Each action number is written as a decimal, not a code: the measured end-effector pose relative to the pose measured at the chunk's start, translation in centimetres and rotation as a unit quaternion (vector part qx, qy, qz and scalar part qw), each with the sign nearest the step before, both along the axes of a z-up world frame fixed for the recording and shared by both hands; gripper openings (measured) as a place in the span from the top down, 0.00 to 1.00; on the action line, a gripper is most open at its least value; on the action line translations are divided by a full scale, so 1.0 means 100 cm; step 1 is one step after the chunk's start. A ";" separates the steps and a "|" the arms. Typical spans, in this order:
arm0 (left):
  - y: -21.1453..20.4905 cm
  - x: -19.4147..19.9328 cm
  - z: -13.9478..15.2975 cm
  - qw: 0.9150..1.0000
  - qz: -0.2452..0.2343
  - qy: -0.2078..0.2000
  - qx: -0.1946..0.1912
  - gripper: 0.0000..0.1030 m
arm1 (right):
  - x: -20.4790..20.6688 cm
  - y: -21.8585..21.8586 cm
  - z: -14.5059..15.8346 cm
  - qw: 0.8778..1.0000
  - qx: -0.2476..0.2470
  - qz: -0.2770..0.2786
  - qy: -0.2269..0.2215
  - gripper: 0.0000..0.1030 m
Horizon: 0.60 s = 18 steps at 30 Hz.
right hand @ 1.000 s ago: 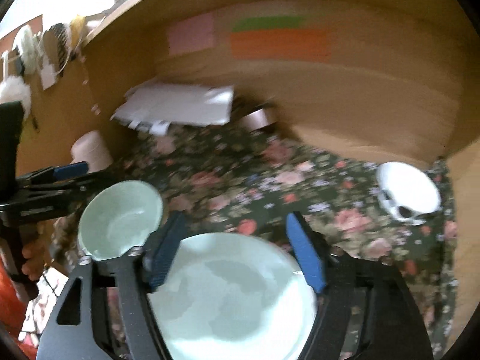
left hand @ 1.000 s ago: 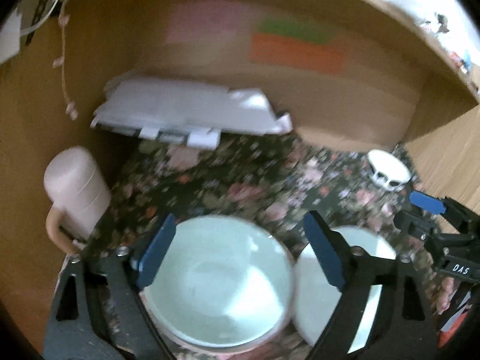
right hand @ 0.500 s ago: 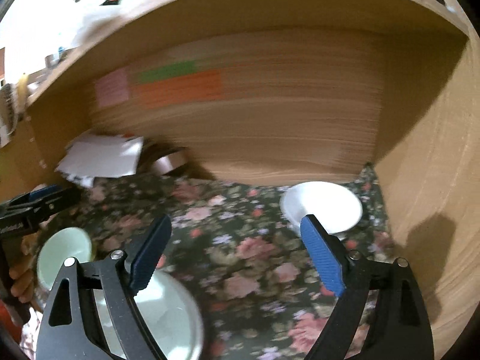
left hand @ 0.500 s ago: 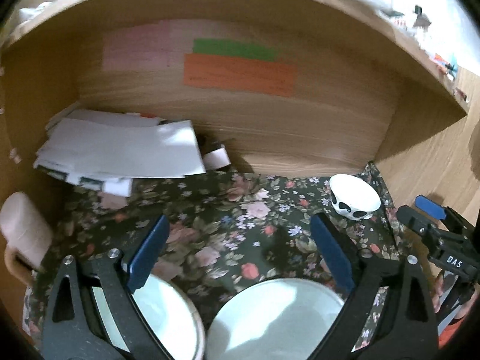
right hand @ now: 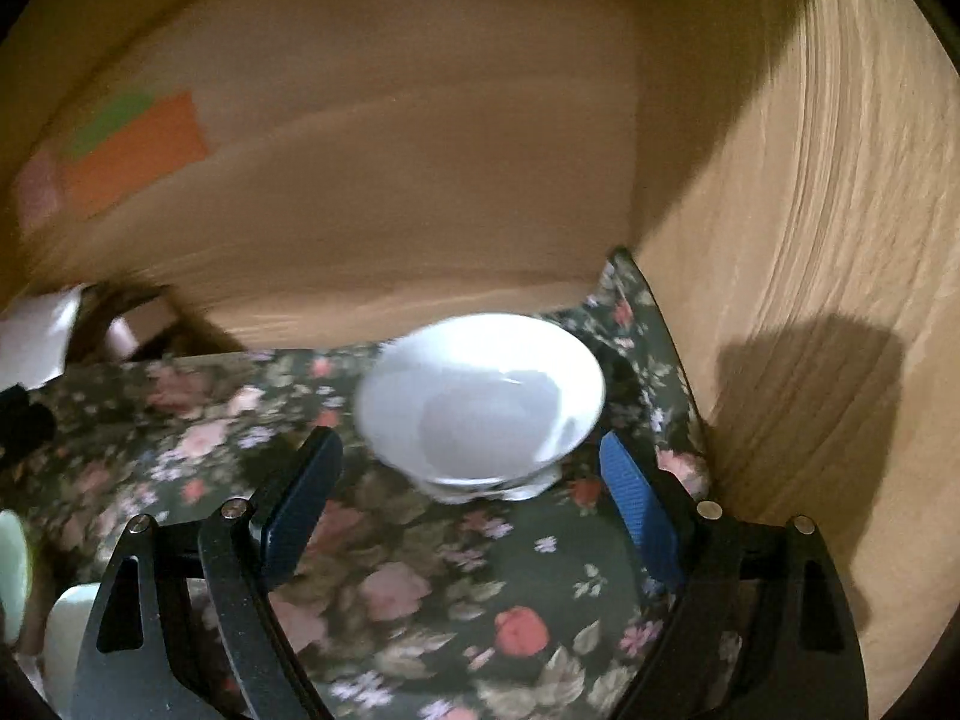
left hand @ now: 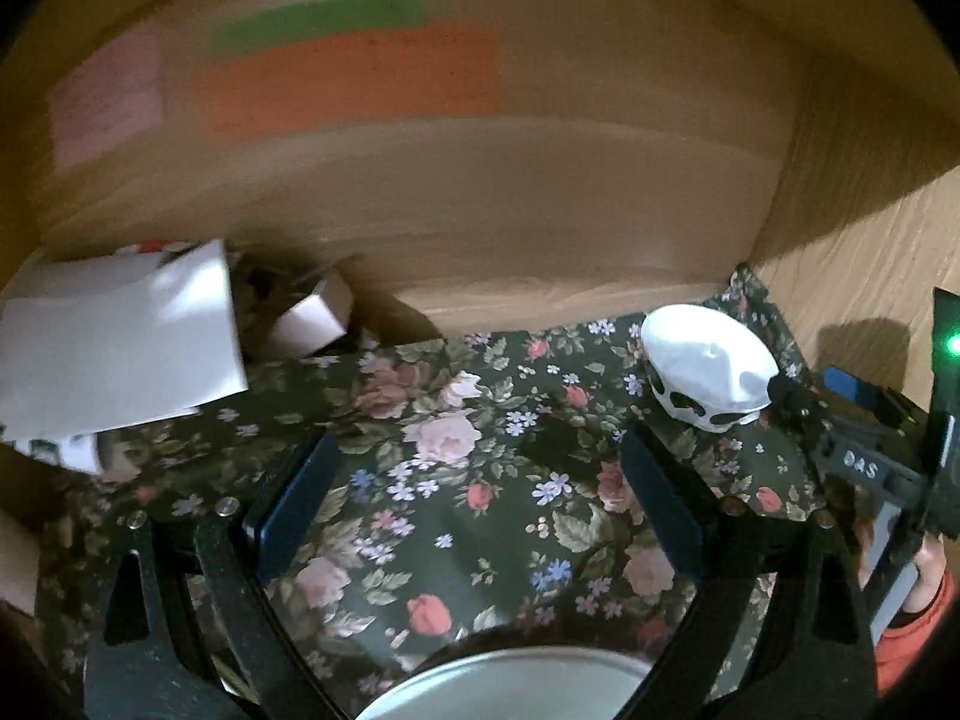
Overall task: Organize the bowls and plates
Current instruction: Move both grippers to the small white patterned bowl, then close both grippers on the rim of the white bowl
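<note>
A small white bowl (right hand: 480, 402) with dark spots on its outside stands on the floral cloth (right hand: 456, 600) at the back right corner; it also shows in the left wrist view (left hand: 708, 369). My right gripper (right hand: 474, 501) is open and empty, its blue pads just short of the bowl on either side. My left gripper (left hand: 480, 516) is open and empty over bare cloth. The rim of a pale green plate (left hand: 510, 684) shows at the bottom of the left wrist view. A pale green bowl edge (right hand: 12, 570) sits at the far left of the right wrist view.
Wooden shelf walls close in at the back (left hand: 480, 210) and right (right hand: 810, 300). A stack of white papers (left hand: 114, 348) and a small box (left hand: 312, 318) lie at the back left. The right gripper's body (left hand: 870, 456) shows at the right in the left wrist view.
Both grippers have moved forward and right, away from the green plate and bowl. The right gripper has closed in on the white bowl, which now lies just ahead of its pads.
</note>
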<state>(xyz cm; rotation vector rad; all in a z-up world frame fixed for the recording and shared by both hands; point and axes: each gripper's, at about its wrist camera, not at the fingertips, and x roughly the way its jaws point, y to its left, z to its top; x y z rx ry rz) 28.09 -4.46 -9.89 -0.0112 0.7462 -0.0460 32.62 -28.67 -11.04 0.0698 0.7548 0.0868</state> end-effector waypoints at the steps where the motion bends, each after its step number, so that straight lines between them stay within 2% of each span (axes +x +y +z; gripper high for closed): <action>1: -0.001 0.006 -0.003 1.000 0.000 0.005 -0.001 0.07 | 0.006 -0.004 -0.004 1.000 0.000 -0.008 0.007 0.18; 4: -0.006 0.022 -0.011 1.000 -0.002 0.023 0.000 0.07 | 0.023 -0.016 -0.018 0.999 0.016 -0.018 0.034 0.29; 6: -0.011 0.030 -0.017 0.999 -0.013 0.034 -0.002 0.07 | 0.031 -0.022 -0.024 0.998 0.027 -0.022 0.050 0.41; 10: -0.023 0.041 -0.023 0.999 -0.025 0.047 0.012 0.07 | 0.040 -0.028 -0.033 0.997 0.036 -0.025 0.070 0.50; 14: -0.036 0.050 -0.027 0.998 -0.039 0.054 0.024 0.07 | 0.048 -0.030 -0.042 0.994 0.041 -0.013 0.097 0.64; 18: -0.046 0.060 -0.036 0.997 -0.044 0.065 0.026 0.07 | 0.048 -0.034 -0.044 0.994 0.050 -0.010 0.098 0.64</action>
